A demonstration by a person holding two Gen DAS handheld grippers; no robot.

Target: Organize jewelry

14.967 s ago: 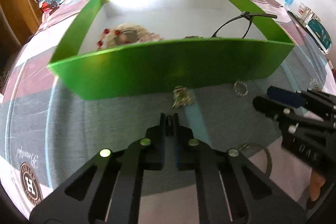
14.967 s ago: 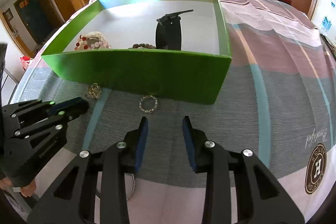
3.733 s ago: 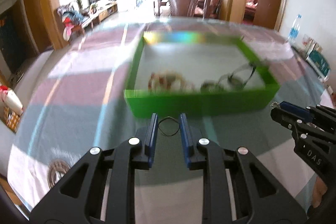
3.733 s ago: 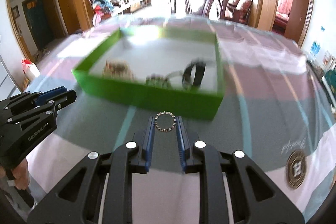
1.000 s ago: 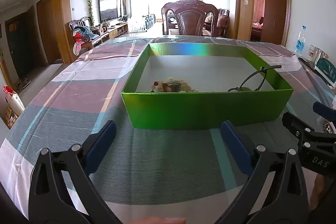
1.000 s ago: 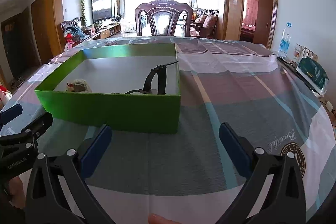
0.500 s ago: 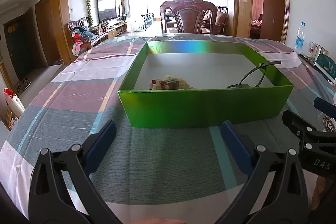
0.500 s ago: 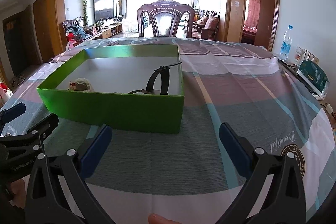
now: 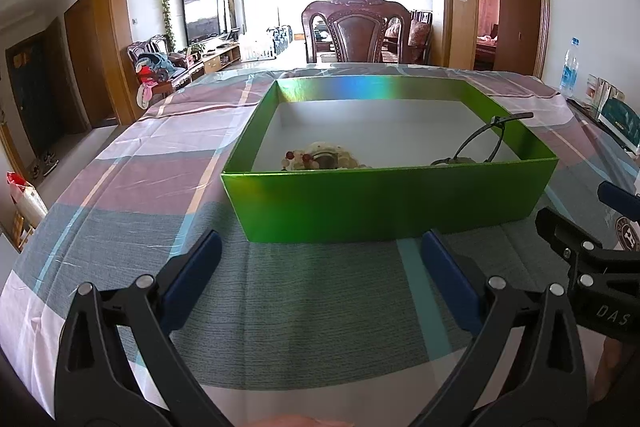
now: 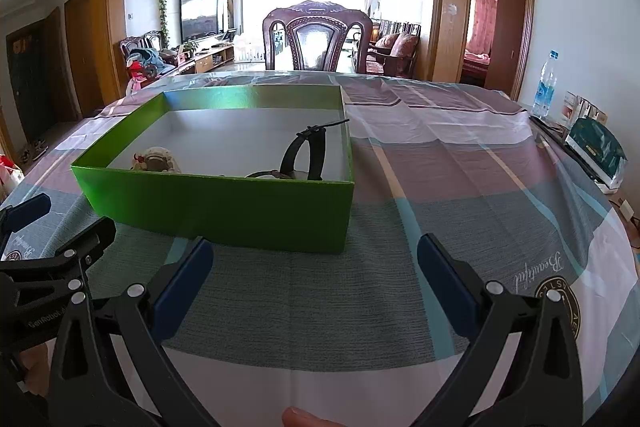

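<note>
Left wrist view: left gripper (image 9: 320, 259) spread wide, empty; right gripper (image 10: 316, 263) likewise. Jewelry (image 9: 320, 158) heaped mid-frame inside green box (image 9: 384, 203). Probably light, tangly, slippery; best pinched by a strand.

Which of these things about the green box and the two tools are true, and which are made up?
1. The left tool is wide open and holds nothing. True.
2. The green box has a lid on. False: it is open on top.
3. A beaded bracelet lies inside the box. True.
4. The black watch strap lies on the tablecloth outside the box. False: it stands inside the box, by its right wall.
5. The right tool is squeezing a ring. False: it is open and empty.
</note>
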